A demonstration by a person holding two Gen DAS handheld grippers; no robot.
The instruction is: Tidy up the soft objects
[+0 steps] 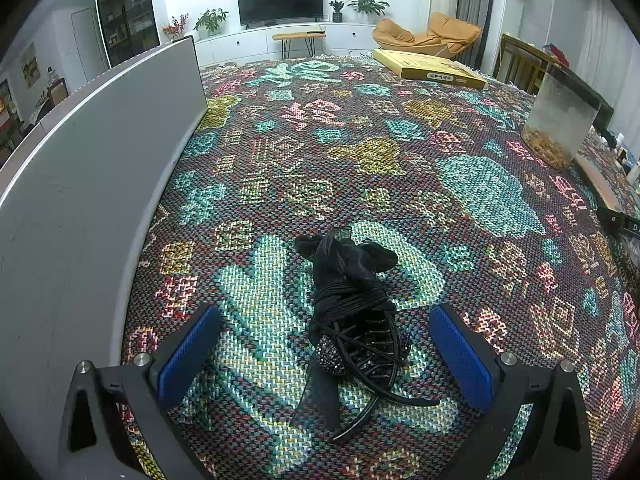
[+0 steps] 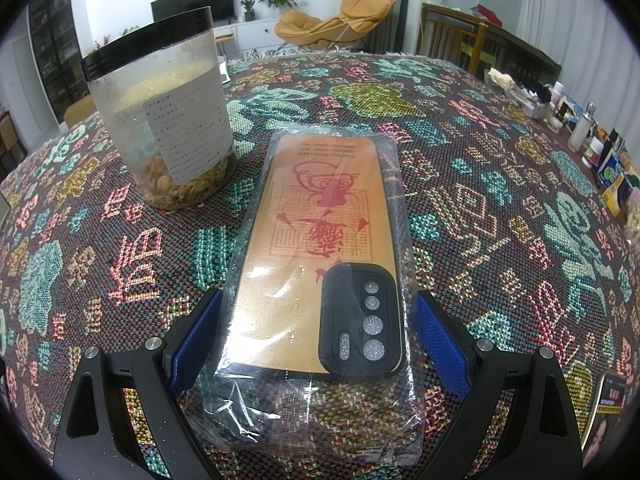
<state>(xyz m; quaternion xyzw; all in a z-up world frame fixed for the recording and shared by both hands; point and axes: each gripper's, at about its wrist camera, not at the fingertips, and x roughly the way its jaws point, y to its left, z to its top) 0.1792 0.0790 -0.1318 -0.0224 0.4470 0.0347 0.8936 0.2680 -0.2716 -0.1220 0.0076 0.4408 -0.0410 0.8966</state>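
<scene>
A black hair clip [image 1: 352,320], wrapped in black ribbon and cord, lies on the patterned woven cloth [image 1: 360,152], between the spread blue pads of the left gripper [image 1: 324,348], touching neither. A grey panel [image 1: 100,152] stands to its left. The right gripper [image 2: 316,340] reaches low and level over the cloth, its pads apart either side of a phone case in a clear bag [image 2: 320,248]; contact is unclear. Beyond the case, to its left, stands a plastic jar [image 2: 168,120].
</scene>
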